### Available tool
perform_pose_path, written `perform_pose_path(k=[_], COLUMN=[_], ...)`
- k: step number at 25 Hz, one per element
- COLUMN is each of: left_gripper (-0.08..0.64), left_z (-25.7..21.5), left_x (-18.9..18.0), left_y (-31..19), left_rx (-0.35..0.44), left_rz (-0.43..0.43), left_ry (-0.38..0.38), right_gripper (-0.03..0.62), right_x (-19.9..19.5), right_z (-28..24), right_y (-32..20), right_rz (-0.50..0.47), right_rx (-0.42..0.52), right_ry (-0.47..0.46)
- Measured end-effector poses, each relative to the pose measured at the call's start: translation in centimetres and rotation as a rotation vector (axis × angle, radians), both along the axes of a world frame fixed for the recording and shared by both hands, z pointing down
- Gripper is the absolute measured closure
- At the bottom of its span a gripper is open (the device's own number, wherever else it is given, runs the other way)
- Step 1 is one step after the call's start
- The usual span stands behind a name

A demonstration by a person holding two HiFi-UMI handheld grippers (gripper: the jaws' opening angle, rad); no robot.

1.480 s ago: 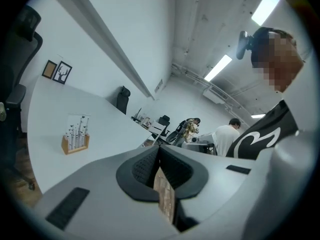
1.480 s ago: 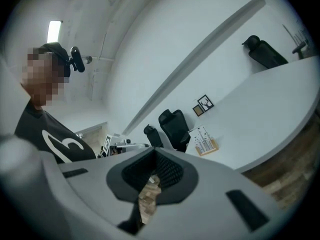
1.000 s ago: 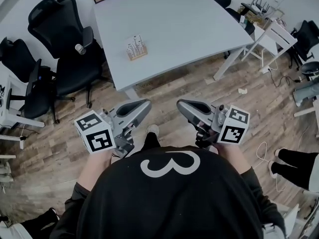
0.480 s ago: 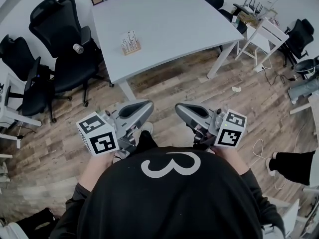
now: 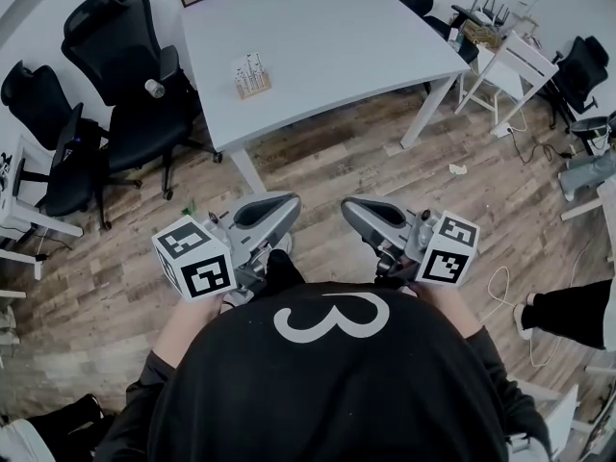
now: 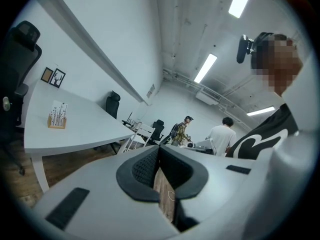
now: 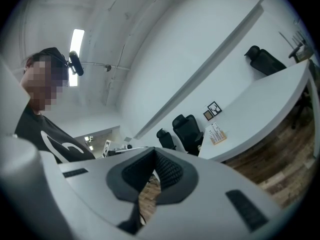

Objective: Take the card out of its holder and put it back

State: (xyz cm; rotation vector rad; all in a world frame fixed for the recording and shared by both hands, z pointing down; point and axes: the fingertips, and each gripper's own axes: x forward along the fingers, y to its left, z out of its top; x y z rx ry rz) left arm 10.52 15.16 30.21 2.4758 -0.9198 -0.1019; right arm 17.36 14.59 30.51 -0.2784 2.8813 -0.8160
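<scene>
Card in holder, far from left gripper

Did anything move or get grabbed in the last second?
Hardly anything. The picture slid a little, so the table and the card holder on it sit slightly higher in the head view. That looks like the camera shifting, not them. Nothing was grabbed or let go. The left tool and right tool stay shut and empty, close to the person.

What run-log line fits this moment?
left gripper: shut, empty | right gripper: shut, empty | card: in holder on table | both: short of table
</scene>
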Motion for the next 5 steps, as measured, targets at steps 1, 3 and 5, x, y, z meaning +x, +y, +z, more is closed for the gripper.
perform_pose_path(k=[1,3,5], left_gripper=[0.546,0.546,0.546], left_z=[0.09,0.21,0.24], left_x=[0.11,0.31,0.52], left_y=[0.14,0.39,0.6], left_rx=[0.0,0.001,0.004], left_rz=[-0.001,-0.001,0.0], left_ry=[-0.004,-0.011,-0.016], right_gripper=[0.584,0.584,0.584], right_x=[0.07,0.24,0.44], right_z=[0.05,0.11,0.13], right_y=[0.11,0.32,0.47], right_rz=[0.0,0.001,0.003], right_rx=[0.001,0.002,0.003], right_ry=[0.001,0.002,0.002])
